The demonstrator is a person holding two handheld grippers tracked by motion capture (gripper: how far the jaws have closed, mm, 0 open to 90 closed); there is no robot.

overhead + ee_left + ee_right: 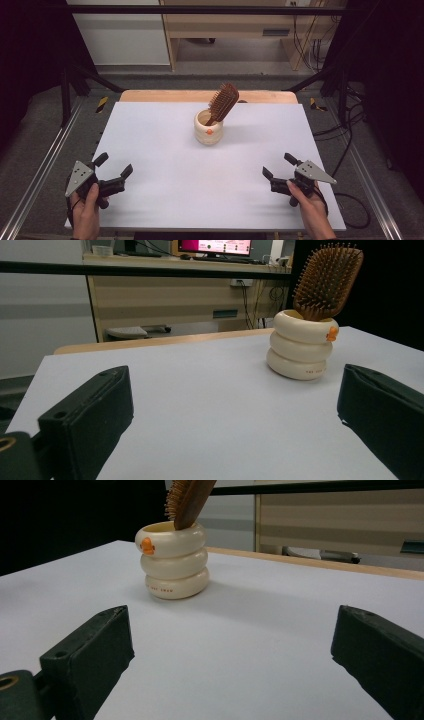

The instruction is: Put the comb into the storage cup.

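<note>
A brush [223,102] is seen standing handle-down, tilted, in the cup [208,131] at the table's [165,200] far middle. Both the left claw [114,169] and right claw [278,166] are held wide and empty, well short of the cup; no grasp is judged begun.

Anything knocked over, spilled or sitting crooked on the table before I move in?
Nothing stands out. The cream ringed cup stands upright on the white table, and the wooden hairbrush leans in it, handle down, as a brush would. No spill or damage shows. The left gripper and right gripper are open and well short of the cup.
</note>
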